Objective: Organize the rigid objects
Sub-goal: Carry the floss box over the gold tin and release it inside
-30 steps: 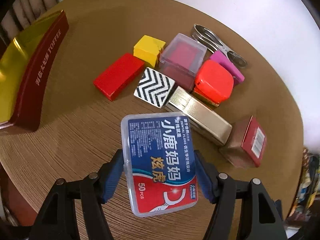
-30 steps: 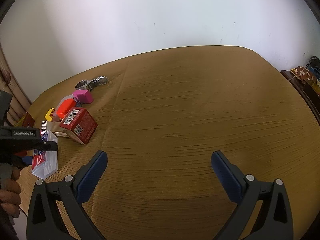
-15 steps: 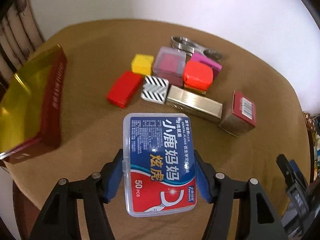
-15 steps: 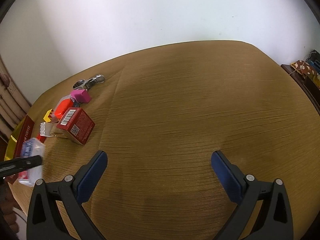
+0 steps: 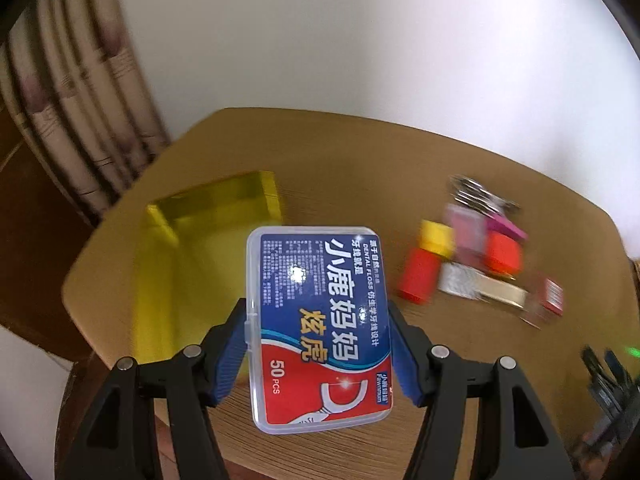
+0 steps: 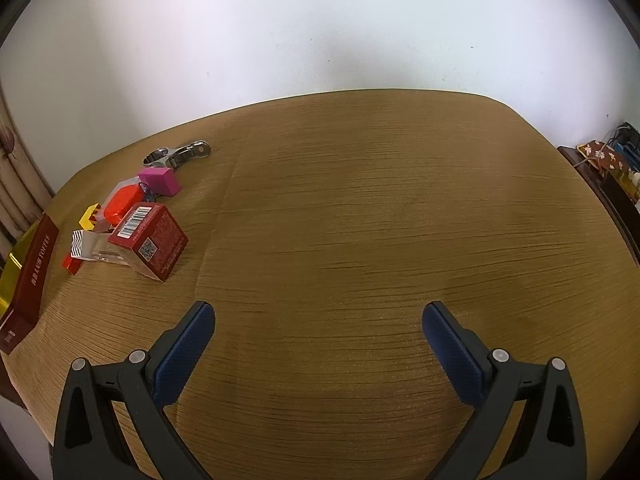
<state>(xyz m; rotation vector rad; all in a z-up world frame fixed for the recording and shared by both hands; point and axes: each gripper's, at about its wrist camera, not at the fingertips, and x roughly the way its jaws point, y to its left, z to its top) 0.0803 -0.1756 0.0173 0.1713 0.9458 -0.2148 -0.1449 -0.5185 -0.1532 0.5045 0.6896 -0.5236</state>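
Now, on my left I have the left gripper (image 5: 318, 344) clamped on the floss box (image 5: 320, 328), its blue pads pressing both long sides; the box is held up off the table (image 5: 360, 160), label facing me. Behind the box, toward the left edge of the table, sits the open gold-lined tin (image 5: 188, 248), and from here the box overlaps its right part, though I cannot tell whether it is above it. Further right the small things lie in a blurred cluster: a red block (image 5: 418, 276), a yellow block (image 5: 436, 236), an orange-red case (image 5: 504, 252), a silver bar (image 5: 480, 286) and metal tongs (image 5: 476, 196) at the back.

From my right side, the same tin (image 6: 34, 268) shows its dark red wall at the far left, the cluster beside it with a red carton (image 6: 150, 240) nearest and a pink block (image 6: 160, 180) behind. My right gripper (image 6: 318, 338) is spread wide, holding nothing, over bare table.
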